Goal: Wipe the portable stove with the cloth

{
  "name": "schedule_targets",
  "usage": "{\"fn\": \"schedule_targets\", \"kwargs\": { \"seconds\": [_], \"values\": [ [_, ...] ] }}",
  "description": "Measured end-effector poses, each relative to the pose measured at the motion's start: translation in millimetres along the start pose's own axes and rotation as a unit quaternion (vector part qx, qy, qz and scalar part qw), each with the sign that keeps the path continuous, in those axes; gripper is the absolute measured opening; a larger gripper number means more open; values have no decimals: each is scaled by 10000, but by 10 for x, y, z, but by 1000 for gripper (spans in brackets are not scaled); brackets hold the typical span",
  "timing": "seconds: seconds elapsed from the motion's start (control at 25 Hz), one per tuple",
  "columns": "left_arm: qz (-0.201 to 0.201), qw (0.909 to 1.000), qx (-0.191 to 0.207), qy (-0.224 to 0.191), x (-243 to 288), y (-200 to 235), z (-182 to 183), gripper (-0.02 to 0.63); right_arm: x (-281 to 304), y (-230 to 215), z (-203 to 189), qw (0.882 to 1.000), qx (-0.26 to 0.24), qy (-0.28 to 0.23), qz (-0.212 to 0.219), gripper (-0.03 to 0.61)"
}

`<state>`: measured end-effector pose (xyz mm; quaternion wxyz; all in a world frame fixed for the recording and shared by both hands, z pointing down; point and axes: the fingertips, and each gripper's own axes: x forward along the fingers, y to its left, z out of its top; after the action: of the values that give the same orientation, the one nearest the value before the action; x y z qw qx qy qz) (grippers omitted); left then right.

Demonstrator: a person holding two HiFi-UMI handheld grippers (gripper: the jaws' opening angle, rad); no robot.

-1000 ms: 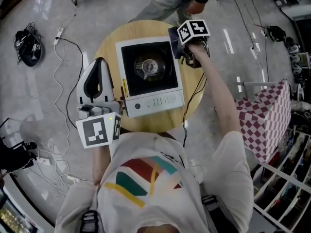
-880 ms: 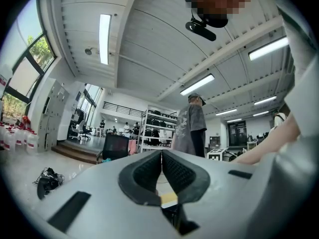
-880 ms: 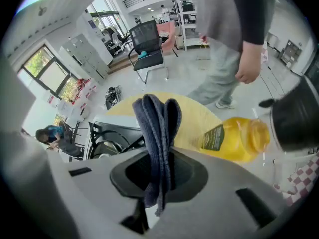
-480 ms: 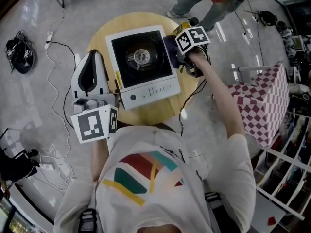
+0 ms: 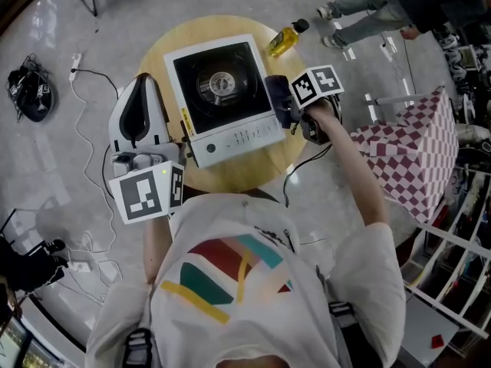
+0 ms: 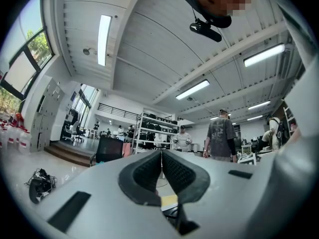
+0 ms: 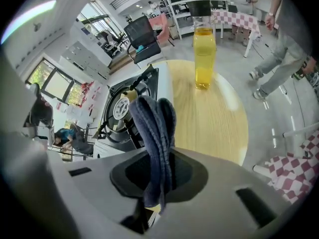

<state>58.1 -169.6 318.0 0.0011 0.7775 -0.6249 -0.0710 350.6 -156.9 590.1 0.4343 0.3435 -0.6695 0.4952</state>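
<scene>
Right gripper [image 7: 158,178], pinched on the dark cloth [image 7: 153,128], is seen drawn back along the right edge of the portable stove [image 5: 230,140] just to its left, baring the bottle [image 5: 284,41] ahead, so an edge wipe is judged under way; left gripper [image 6: 161,163] is held pressed together, empty.

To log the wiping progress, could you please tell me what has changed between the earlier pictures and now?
The right tool, shut on the cloth, slid from the stove's far right corner along its right edge towards the person, uncovering the yellow bottle. Nothing was picked up or let go. The left tool stays shut and empty at the table's near left; the stove has not moved.
</scene>
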Motion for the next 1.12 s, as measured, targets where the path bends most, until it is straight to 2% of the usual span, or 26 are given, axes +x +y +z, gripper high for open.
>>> {"fn": "schedule_targets", "kwargs": {
  "seconds": [0.16, 0.28, 0.4, 0.48, 0.52, 0.56, 0.6, 0.68, 0.72, 0.76, 0.8, 0.92, 1.12],
  "values": [
    [-37, 10000, 12, 6, 22, -19, -2, 6, 3, -8, -68, 10000, 22, -18, -29, 34],
    [-28, 10000, 20, 16, 12, -8, -13, 6, -35, 9, 3, 9996, -227, 97, -112, 34],
    [34, 10000, 39, 46, -10, 62, -8, 6, -200, 211, 375, 9965, -817, 69, -127, 34],
    [116, 9999, 69, 84, -22, 132, -4, 6, -310, 497, 744, 9861, -1658, 92, -55, 34],
    [192, 9997, 91, 116, -34, 180, -9, 6, -333, 654, 937, 9734, -2285, 164, -71, 34],
    [293, 9994, 115, 156, -53, 237, -17, 6, -326, 803, 1123, 9533, -3004, 285, -134, 34],
    [407, 9989, 133, 196, -78, 303, -26, 6, -294, 936, 1293, 9258, -3748, 451, -219, 34],
    [622, 9976, 143, 258, -142, 449, -41, 6, -179, 1176, 1574, 8583, -5055, 819, -338, 34],
    [728, 9968, 149, 286, -183, 534, -50, 6, -102, 1298, 1687, 8267, -5529, 985, -344, 34],
    [843, 9958, 172, 318, -230, 627, -60, 6, -16, 1426, 1783, 8004, -5877, 1139, -314, 34],
    [967, 9945, 211, 355, -278, 725, -71, 6, 75, 1553, 1864, 7794, -6126, 1287, -264, 34],
    [1317, 9896, 299, 487, -409, 1010, -108, 6, 328, 1870, 2031, 7346, -6565, 1704, -178, 34],
    [1724, 9820, 284, 723, -616, 1435, -274, 6, 785, 2259, 2044, 6729, -7040, 2268, -130, 34]
  ]
}}
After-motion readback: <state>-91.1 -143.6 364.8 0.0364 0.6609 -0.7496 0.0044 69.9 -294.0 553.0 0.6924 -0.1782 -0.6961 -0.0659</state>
